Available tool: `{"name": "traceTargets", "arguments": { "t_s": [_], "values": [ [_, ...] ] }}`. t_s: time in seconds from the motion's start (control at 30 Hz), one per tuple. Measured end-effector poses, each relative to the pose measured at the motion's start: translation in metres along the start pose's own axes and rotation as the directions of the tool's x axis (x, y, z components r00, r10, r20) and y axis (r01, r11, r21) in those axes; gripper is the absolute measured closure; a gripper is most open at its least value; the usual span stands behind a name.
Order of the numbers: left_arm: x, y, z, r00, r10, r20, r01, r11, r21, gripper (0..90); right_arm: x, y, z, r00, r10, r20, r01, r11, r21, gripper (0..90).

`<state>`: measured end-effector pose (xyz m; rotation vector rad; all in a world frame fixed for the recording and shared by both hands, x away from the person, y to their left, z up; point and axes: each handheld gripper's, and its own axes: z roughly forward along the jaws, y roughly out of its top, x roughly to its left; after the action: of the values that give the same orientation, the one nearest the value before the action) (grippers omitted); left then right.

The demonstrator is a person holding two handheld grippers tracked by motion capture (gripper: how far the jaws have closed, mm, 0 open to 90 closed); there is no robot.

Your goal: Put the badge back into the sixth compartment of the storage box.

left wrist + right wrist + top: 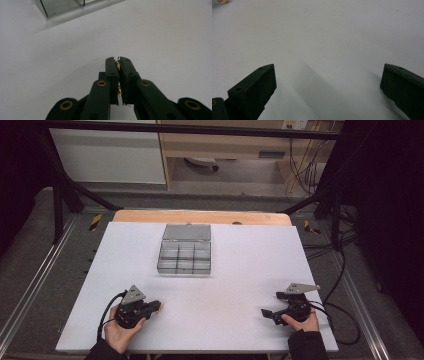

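Left tongs (119, 60) clamped together on a thin gold-coloured thing (118, 65), a sliver of it showing in the slit between the pads; too small to say what it is. In the high view left tongs (155, 307) sit low at the near left of the table (240, 285), tips pointing right and a little away from the person. Left hand (120, 327) wraps the body from below, grey three-cornered plate on top, black cable looping off to the left edge.

Right tongs (327, 85) stand wide apart, nothing between them, only bare white table under them. In the high view right tongs (267, 314) are at the near right of the table, tips pointing left toward the other hand. Right hand (302, 320) holds the body from behind, dark sleeve at the bottom edge, plate on top tilted, cable trailing off the right side.

Both hands rest low near the table's near edge, well apart from each other.

Clear plastic compartment box (184, 256) lies at table centre toward the far side, lid open and folded back, well apart from both tongs. A corner of it shows at the top left of the left gripper view (62, 7). Compartment contents can't be made out.

No readable writing, brand or label on the tongs, box or table.
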<state>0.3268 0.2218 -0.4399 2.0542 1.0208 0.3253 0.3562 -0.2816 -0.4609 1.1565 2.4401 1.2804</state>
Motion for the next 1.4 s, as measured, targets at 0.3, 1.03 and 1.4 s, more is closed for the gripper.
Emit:
{"name": "traceTargets", "arguments": {
  "t_s": [0.3, 1.03, 1.4],
  "values": [
    [0.0, 0.0, -0.001, 0.9999, 0.002, 0.01, -0.002, 1.0, -0.001, 85.9, 0.0, 0.0, 0.0, 1.0, 0.0, 0.0, 0.0, 1.0, 0.0, 0.8],
    [0.002, 0.003, -0.009, 0.9999, 0.0, 0.016, 0.0, 0.9995, -0.03, 85.9, 0.0, 0.0, 0.0, 1.0, 0.001, -0.001, -0.001, 1.0, 0.002, 0.8],
    [0.003, 0.007, -0.014, 0.9998, -0.007, 0.018, 0.008, 0.9987, -0.05, 85.9, 0.0, 0.0, 0.0, 1.0, 0.0, 0.001, 0.0, 1.0, 0.001, 0.8]
  ]
}}
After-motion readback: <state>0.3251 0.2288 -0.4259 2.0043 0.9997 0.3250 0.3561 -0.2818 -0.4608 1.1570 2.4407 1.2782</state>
